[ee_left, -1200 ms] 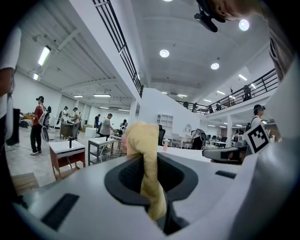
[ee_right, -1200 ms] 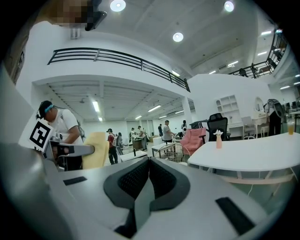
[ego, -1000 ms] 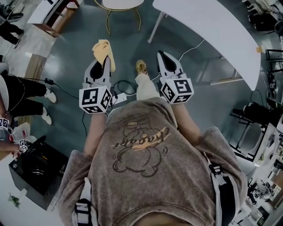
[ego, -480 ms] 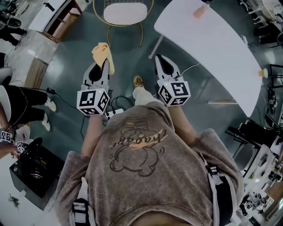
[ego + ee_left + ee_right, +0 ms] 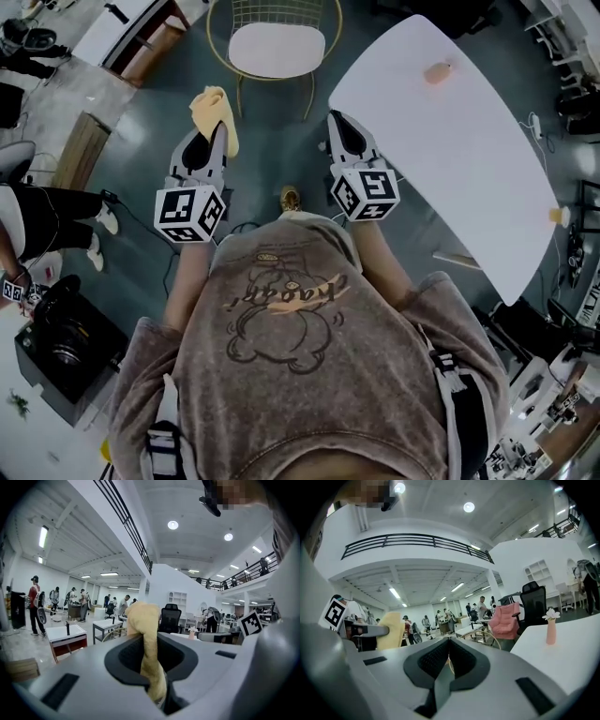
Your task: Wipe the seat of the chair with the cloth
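Cloth (image 5: 146,634) pinched in left tool (image 5: 208,141), long axis forward; right tool (image 5: 449,654) closed, empty.

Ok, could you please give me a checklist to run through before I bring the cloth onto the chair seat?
1. Grip on the cloth: ok, the left gripper has its jaws shut on it.
2. The right gripper free: ok, jaws together, nothing between them.
3. The chair seat free of objects: ok.
4. Contact of cloth with seat: not ok, the cloth hangs over the floor, short of the chair.
5. Clearance from the white table on the right: ok.
6. Dampness of the cloth: cannot tell.
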{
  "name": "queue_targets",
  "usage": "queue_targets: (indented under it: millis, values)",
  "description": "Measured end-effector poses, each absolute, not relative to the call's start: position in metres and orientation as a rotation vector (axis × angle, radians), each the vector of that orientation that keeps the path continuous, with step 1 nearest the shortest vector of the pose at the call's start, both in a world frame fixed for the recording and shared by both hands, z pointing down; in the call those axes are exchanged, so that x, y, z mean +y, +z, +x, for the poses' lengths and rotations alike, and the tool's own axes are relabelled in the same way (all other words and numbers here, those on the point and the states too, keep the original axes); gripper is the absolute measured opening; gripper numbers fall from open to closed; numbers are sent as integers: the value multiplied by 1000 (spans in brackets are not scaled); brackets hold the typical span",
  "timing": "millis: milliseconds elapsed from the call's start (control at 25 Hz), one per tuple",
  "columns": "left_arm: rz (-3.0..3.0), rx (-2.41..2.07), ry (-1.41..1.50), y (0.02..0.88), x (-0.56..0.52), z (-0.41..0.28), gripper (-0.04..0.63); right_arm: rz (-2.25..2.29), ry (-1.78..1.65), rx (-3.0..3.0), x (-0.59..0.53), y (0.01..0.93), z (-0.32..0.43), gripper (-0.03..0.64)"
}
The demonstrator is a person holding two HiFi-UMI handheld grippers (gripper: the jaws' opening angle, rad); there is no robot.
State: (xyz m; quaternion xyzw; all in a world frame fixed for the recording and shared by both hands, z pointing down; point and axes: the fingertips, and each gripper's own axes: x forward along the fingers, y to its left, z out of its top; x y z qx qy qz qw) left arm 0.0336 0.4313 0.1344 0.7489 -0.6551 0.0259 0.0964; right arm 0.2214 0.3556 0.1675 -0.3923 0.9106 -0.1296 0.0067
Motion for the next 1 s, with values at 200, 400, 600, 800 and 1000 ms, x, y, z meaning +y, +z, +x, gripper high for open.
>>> queue_targets:
  millis: [200, 400, 600, 800, 1000]
  values:
    - [2192, -1983, 76, 128, 412, 19, 57, -1156, -401, 2864, 331, 166, 200, 26]
    - [2197, -1990, 70, 126, 386, -1, 57, -1149, -397, 2870, 306, 171, 184, 26]
    - [2187, -1997, 39, 129, 349, -32, 57, -1203, -420, 2880, 280, 180, 169, 26]
    - [2224, -1925, 28, 145, 282, -57, 57, -1275, -415, 2876, 228, 185, 146, 26]
    - [2268, -1840, 46, 152, 211, -80, 57, -1341, -389, 2871, 171, 180, 118, 26]
